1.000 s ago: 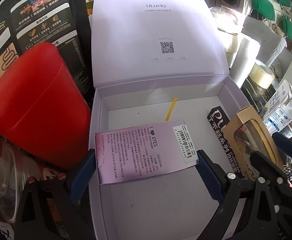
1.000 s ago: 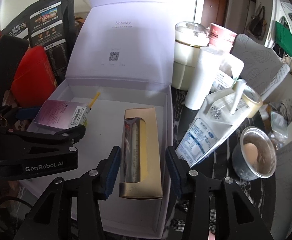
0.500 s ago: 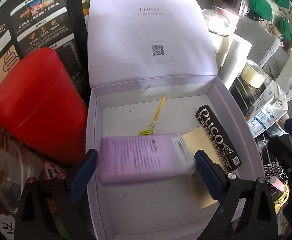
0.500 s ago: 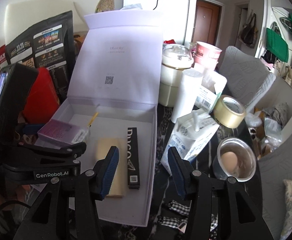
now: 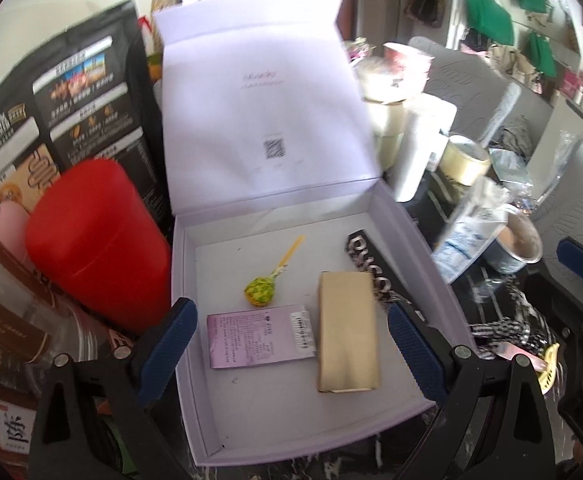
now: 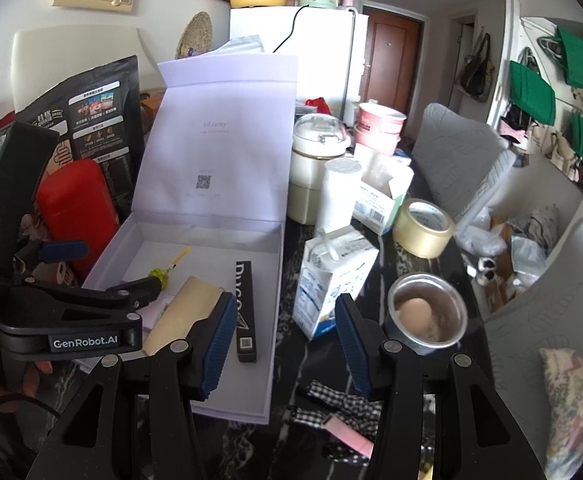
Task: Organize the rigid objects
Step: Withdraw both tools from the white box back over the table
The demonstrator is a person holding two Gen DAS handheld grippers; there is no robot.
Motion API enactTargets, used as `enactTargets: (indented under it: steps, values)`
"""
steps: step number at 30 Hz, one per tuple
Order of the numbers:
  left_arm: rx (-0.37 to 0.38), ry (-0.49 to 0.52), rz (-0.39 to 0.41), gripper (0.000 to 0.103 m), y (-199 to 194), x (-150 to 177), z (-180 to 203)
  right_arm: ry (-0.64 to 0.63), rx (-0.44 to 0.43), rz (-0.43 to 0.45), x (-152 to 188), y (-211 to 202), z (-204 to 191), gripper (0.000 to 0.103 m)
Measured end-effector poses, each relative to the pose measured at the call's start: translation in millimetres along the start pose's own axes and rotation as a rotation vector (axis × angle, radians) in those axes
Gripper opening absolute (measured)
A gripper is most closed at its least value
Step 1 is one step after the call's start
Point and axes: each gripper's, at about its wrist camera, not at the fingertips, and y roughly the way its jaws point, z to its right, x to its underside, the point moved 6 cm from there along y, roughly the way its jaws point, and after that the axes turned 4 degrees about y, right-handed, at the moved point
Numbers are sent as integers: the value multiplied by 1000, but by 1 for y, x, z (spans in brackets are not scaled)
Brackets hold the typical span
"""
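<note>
Claws first: left claw [image 5: 291, 344] spread, nothing between its pads, hanging above the near part of the lavender box [image 5: 183, 280]; right claw [image 6: 287, 340] also spread and empty, over the box's right wall and the dark table [image 6: 287, 436].

Purple carton [image 5: 259, 336] lies flat on the box floor, label up, beside the gold box [image 5: 347, 332], which lies lengthwise. Black Duco box [image 6: 245, 308] runs along the right wall, just beside the gold box. Lollipop [image 5: 261, 288] sits behind the purple carton. Side-by-side flat layout probably saves floor space.

Against a second ago: purple carton was pinched in the left claw and gold box in the right; both are now released and both claws are pulled back.

Farther out: milk carton [image 6: 331, 280], metal cup with egg [image 6: 425, 312], tape roll [image 6: 423, 226] outside the box.
</note>
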Motion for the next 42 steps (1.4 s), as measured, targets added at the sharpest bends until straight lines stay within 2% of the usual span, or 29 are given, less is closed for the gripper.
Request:
enactTargets:
  steps: [15, 21, 26, 29, 31, 38, 42]
  values:
    - [113, 94, 111, 98, -60, 0, 39, 36, 97, 78, 9, -73, 25, 51]
    - [174, 149, 123, 98, -76, 7, 61, 80, 104, 96, 24, -103, 37, 55]
    - [225, 174, 153, 98, -88, 15, 82, 98, 158, 105, 38, -122, 53, 58]
    - [251, 173, 168, 98, -90, 21, 93, 119, 173, 101, 48, -130, 64, 59]
    - [239, 174, 181, 98, -90, 25, 97, 138, 165, 92, 57, -134, 70, 61]
    - [237, 204, 145, 98, -74, 49, 113, 161, 192, 68, 88, -134, 84, 64]
    - [255, 226, 117, 98, -64, 64, 120, 204, 180, 33, 108, -124, 95, 64]
